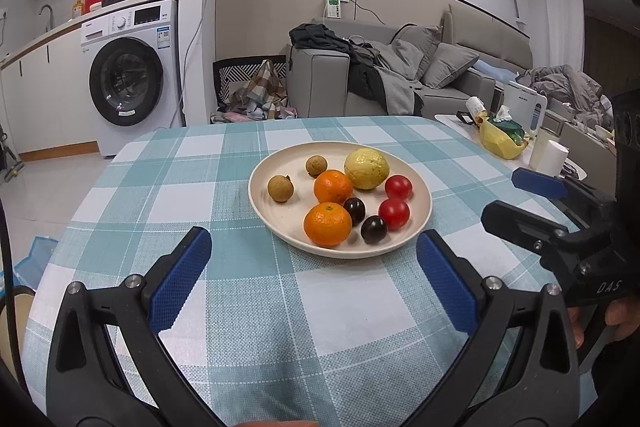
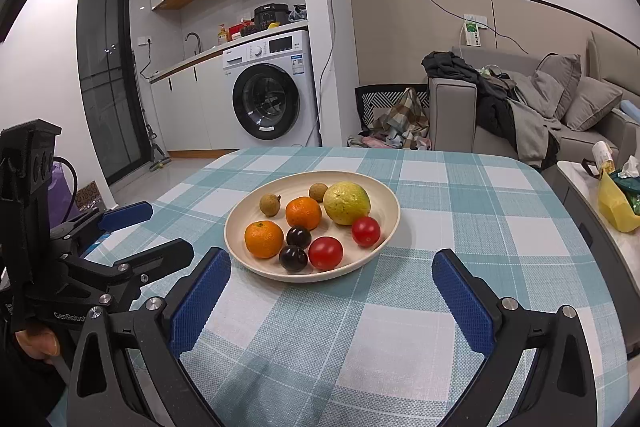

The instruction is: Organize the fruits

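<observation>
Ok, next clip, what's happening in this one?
A person holds a gripper in each hand over a checked tablecloth. The left gripper and right gripper are both open and empty, short of a cream plate. On the plate lie two oranges, two red tomatoes, two dark fruits, two small brown ones and a yellow-green fruit. Nothing is grasped yet.

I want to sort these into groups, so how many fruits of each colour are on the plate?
Orange: 2
Red: 2
Dark purple: 2
Brown: 2
Yellow-green: 1
Total: 9, all on the plate
</observation>
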`<state>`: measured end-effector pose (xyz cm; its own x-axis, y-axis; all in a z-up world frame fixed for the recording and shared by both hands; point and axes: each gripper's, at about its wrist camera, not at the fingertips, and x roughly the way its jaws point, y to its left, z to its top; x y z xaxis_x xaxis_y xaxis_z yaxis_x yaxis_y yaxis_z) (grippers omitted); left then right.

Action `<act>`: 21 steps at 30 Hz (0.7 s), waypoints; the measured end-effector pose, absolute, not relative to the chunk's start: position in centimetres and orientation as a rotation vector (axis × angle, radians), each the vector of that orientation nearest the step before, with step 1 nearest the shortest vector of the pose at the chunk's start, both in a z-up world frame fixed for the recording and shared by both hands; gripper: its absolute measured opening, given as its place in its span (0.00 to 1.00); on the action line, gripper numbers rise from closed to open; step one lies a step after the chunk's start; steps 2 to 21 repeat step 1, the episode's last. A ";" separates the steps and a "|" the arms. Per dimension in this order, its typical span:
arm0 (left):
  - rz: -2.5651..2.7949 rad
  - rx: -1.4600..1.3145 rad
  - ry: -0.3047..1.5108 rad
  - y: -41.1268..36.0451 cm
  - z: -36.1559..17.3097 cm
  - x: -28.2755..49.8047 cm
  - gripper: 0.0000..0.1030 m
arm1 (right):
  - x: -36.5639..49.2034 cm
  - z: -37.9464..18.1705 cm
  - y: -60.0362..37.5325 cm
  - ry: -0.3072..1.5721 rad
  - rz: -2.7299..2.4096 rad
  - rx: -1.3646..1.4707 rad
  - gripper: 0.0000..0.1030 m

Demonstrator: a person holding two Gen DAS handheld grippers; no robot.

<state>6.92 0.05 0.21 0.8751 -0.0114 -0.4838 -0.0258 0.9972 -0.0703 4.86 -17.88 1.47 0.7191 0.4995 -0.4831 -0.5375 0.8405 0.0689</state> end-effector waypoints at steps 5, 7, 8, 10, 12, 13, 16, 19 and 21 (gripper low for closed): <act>0.009 -0.075 0.505 0.1 0.2 6.9 0.99 | 4.9 1.5 -17.9 0.512 0.574 -0.077 1.00; 0.009 -0.075 0.505 0.1 0.2 6.9 0.99 | 4.9 1.5 -17.9 0.512 0.574 -0.077 1.00; 0.009 -0.075 0.505 0.1 0.2 6.9 0.99 | 4.9 1.5 -17.9 0.512 0.574 -0.077 1.00; 0.009 -0.075 0.505 0.1 0.2 6.9 0.99 | 4.9 1.5 -17.9 0.512 0.574 -0.077 1.00; 0.009 -0.075 0.505 0.1 0.2 6.9 0.99 | 4.9 1.5 -17.9 0.512 0.574 -0.077 1.00; 0.009 -0.075 0.505 0.1 0.2 6.9 0.99 | 4.9 1.5 -17.9 0.512 0.574 -0.077 1.00; 0.009 -0.075 0.505 0.1 0.2 6.9 0.99 | 4.9 1.5 -17.9 0.512 0.574 -0.077 1.00; 0.009 -0.075 0.505 0.1 0.2 6.9 0.99 | 4.9 1.5 -17.9 0.512 0.574 -0.077 1.00; 0.009 -0.075 0.505 0.1 0.2 6.9 0.99 | 4.9 1.5 -17.9 0.512 0.574 -0.077 1.00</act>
